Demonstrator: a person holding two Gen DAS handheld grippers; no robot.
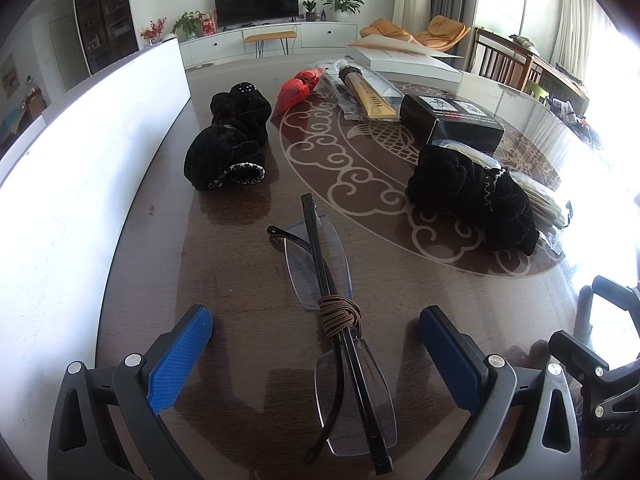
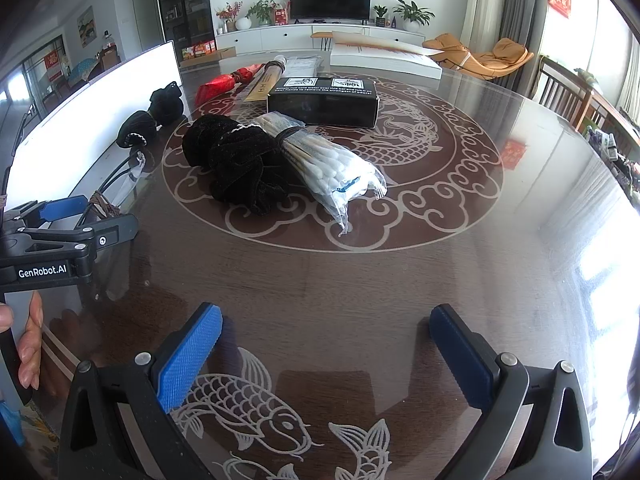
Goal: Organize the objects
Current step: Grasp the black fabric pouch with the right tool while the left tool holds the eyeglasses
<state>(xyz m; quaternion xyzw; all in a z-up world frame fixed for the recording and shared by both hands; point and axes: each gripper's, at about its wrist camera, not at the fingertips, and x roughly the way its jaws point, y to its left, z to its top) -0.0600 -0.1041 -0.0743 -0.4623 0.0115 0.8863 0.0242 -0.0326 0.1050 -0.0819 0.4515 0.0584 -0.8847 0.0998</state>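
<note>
Folded rimless glasses [image 1: 340,320] with a brown cord wound round the middle lie on the dark table, between the blue pads of my open left gripper [image 1: 316,332]; the jaws stand on either side, not touching. They show small in the right wrist view [image 2: 128,176]. My right gripper [image 2: 326,332] is open and empty over bare table. A black velvet pouch [image 1: 230,140] lies ahead left. A second black pouch [image 2: 236,164] lies against a bag of cotton swabs [image 2: 332,164].
A white board [image 1: 80,184] stands along the table's left edge. Further back lie a black box [image 2: 324,100], a red packet [image 1: 296,90], a tan tube [image 1: 368,96] in plastic and a white carton [image 2: 384,58]. The left gripper shows in the right wrist view [image 2: 60,216].
</note>
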